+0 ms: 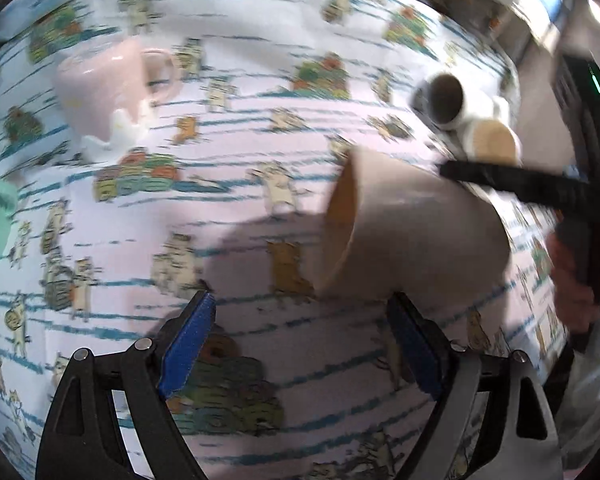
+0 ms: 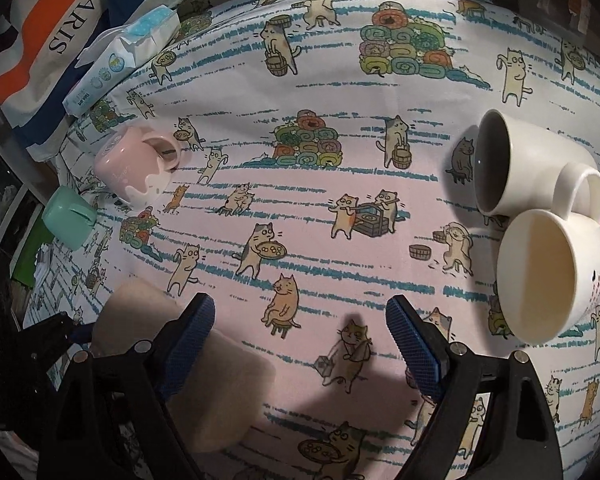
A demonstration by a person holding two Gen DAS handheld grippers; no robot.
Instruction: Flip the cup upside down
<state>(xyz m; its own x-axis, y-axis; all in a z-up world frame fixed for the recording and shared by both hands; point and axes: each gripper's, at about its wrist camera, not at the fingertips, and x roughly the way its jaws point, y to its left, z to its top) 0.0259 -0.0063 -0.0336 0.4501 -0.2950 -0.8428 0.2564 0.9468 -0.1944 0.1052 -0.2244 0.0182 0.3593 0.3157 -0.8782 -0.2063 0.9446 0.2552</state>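
Both tools gape wide with nothing between their pads: the left tool (image 1: 300, 344) and the right tool (image 2: 300, 344). Just ahead of the left one, the beige cup (image 1: 416, 232) lies tipped on its side on the cat-print bench (image 2: 300, 208). Farther off lie a white mug (image 2: 528, 168) and a pink mug (image 2: 136, 168)

- The tablecloth (image 2: 300, 208) looks like matt printed cloth, soft, no shine.
- On it, the beige cup (image 1: 416, 224) reads smooth and satin, with one faint highlight.
- The white mug (image 2: 528, 164) at the cloth's right side looks like glossy glazed ceramic.
- The right gripper (image 2: 300, 320) shows matt black plastic arms, rough blue pads (image 2: 192, 340) and shiny metal pins.
- At the cloth's far left corner, the wipes packet (image 2: 120, 58) is crinkled glossy plastic film.
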